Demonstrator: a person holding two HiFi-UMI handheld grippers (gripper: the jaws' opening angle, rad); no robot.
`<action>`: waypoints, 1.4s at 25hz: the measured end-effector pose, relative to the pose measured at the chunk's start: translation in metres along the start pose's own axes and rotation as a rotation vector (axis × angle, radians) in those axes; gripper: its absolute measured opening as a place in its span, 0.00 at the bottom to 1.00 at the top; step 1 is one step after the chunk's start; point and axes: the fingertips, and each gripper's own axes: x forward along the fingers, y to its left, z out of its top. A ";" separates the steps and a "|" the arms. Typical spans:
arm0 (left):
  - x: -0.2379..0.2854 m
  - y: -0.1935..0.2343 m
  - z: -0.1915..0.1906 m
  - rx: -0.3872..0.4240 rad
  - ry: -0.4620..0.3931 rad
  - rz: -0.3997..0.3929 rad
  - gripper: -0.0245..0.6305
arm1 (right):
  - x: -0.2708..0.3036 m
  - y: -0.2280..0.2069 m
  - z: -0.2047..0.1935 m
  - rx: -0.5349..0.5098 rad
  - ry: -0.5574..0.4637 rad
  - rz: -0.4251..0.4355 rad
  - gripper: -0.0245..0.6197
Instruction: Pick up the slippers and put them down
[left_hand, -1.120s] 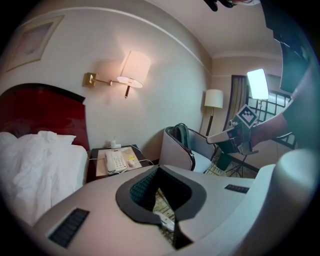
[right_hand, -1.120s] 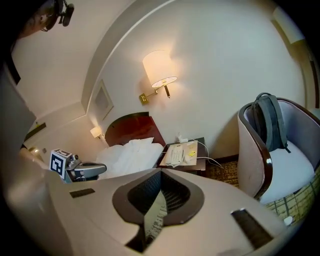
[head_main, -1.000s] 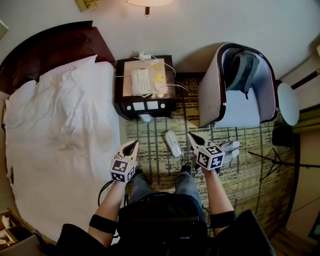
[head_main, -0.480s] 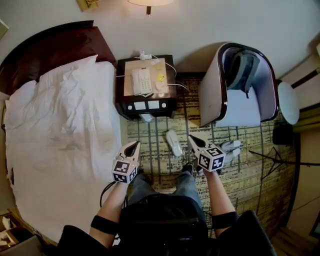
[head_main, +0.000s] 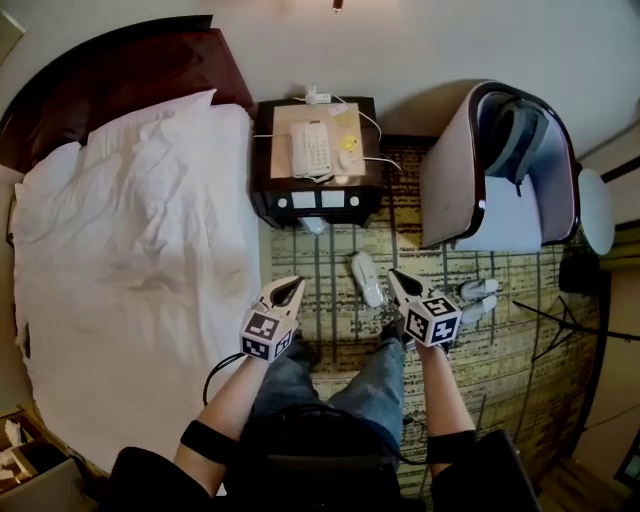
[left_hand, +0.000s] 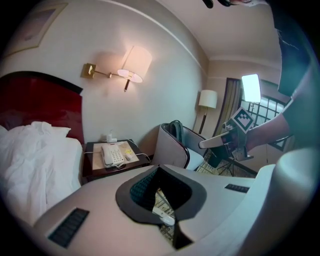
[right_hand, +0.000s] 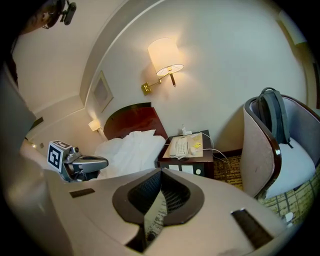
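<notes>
Since one white slipper (head_main: 367, 279) lies on the carpet (head_main: 330, 330) between the left tool (head_main: 295, 285) and the right tool (head_main: 395, 277), with more pale slippers (head_main: 478, 297) beside the armchair (head_main: 470, 190), both tools need to spread before lowering over a slipper's edge. Each is pressed together now, empty, held out forward and tilted downward.
</notes>
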 end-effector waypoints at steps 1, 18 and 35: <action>0.004 0.004 -0.003 -0.026 0.004 -0.004 0.04 | 0.008 0.001 -0.001 -0.022 0.011 0.005 0.04; 0.219 0.141 -0.212 -0.515 -0.027 0.079 0.21 | 0.202 -0.082 -0.138 -0.209 0.155 0.150 0.04; 0.419 0.268 -0.426 -0.830 0.074 -0.098 0.54 | 0.377 -0.185 -0.283 -0.132 0.159 0.038 0.04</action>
